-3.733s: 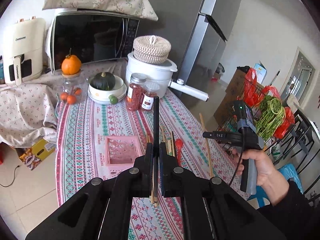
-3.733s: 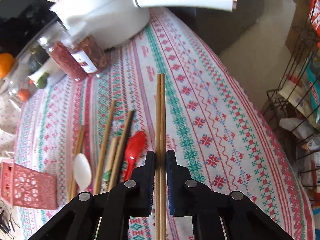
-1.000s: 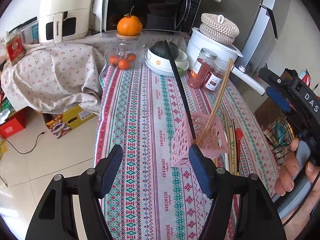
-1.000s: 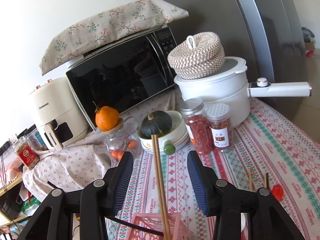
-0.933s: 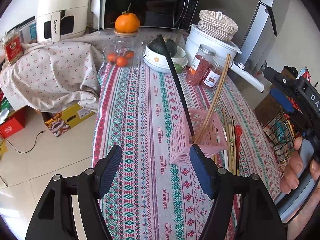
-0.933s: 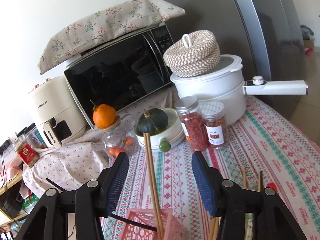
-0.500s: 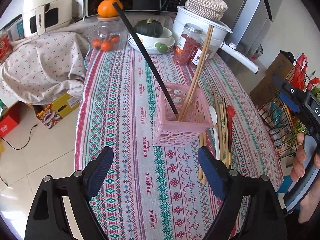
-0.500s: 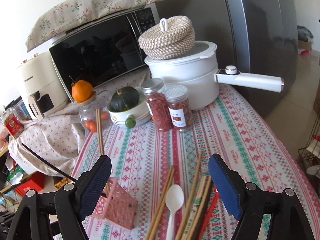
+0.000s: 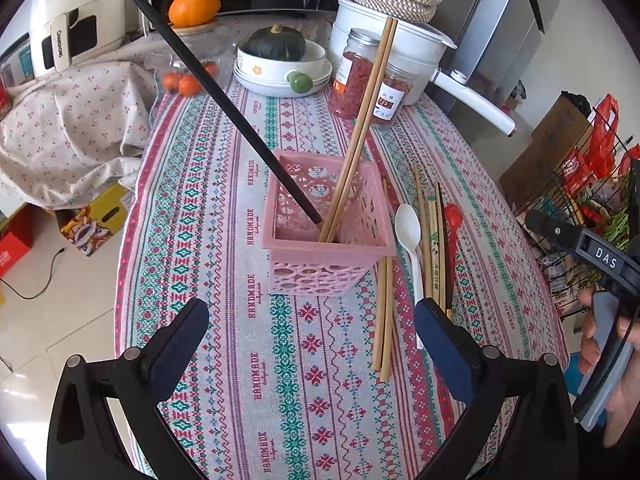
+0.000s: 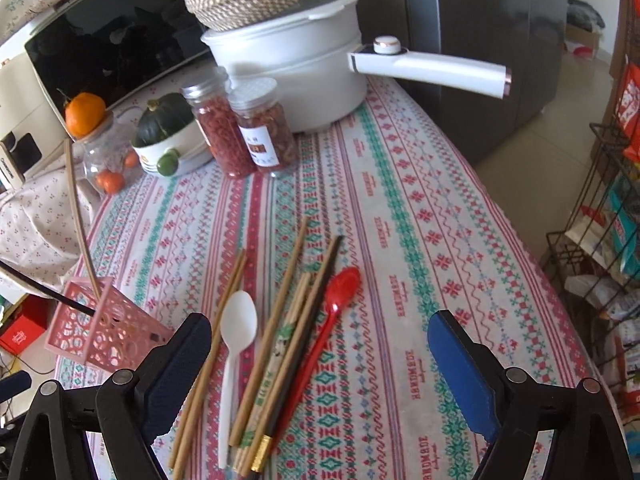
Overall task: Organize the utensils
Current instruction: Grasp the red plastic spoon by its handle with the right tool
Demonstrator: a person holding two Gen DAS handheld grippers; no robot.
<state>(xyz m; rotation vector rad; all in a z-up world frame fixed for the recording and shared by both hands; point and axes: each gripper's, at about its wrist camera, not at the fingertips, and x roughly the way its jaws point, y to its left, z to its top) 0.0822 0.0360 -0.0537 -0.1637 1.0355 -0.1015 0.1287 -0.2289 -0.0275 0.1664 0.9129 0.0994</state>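
On the left of the patterned tabletop [image 9: 224, 216] the pink basket [image 9: 326, 258] stands upright with a black chopstick [image 9: 224, 102] and a wooden pair of chopsticks [image 9: 358, 136] leaning out of it, and my left jaws [image 9: 310, 340], which have just been opening, hang released with nothing between them, in front of the basket. Just right of the basket lie loose wooden chopsticks [image 10: 264, 344], a white spoon [image 10: 234, 344] and a red spoon [image 10: 324, 324] in a row. My right jaws [image 10: 320, 356], also just opened wide, are released above that row and touch none of it.
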